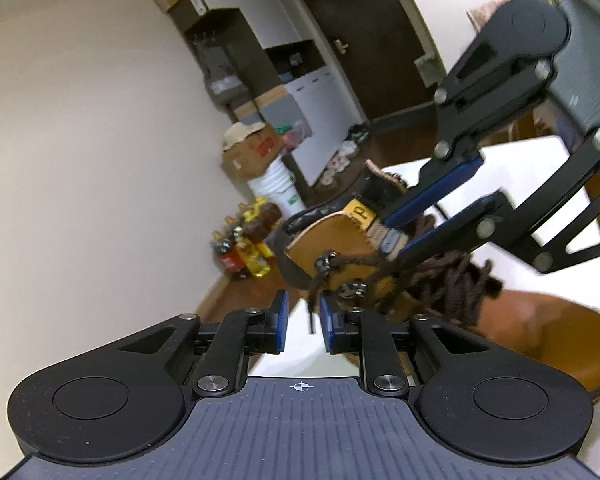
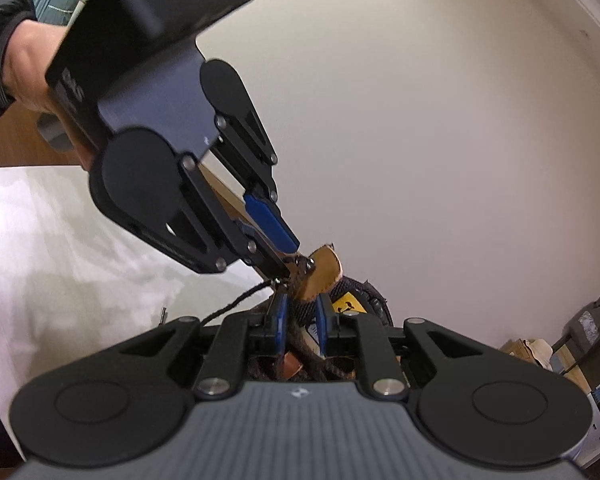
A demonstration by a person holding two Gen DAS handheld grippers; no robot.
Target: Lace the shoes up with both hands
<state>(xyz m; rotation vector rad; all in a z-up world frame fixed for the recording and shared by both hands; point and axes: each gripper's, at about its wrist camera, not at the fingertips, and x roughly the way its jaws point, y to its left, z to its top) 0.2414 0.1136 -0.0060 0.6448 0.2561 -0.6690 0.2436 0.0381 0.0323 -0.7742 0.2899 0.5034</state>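
Tan leather boot (image 1: 340, 248) on the white table (image 1: 532, 160): dark lace (image 1: 314, 300) hangs between the left gripper's (image 1: 303, 316) parted pads; right gripper (image 1: 440, 208) half-open at the tongue. Closing squarely on the lace end is advised.

We see our left gripper (image 1: 303, 322) parted around a dangling brown lace (image 1: 314, 294) of the tan boot (image 1: 332, 240), our right gripper (image 1: 440, 216) above.

Cardboard boxes (image 1: 252, 152), white bucket (image 1: 278, 190), oil bottles (image 1: 246, 246) by wall.
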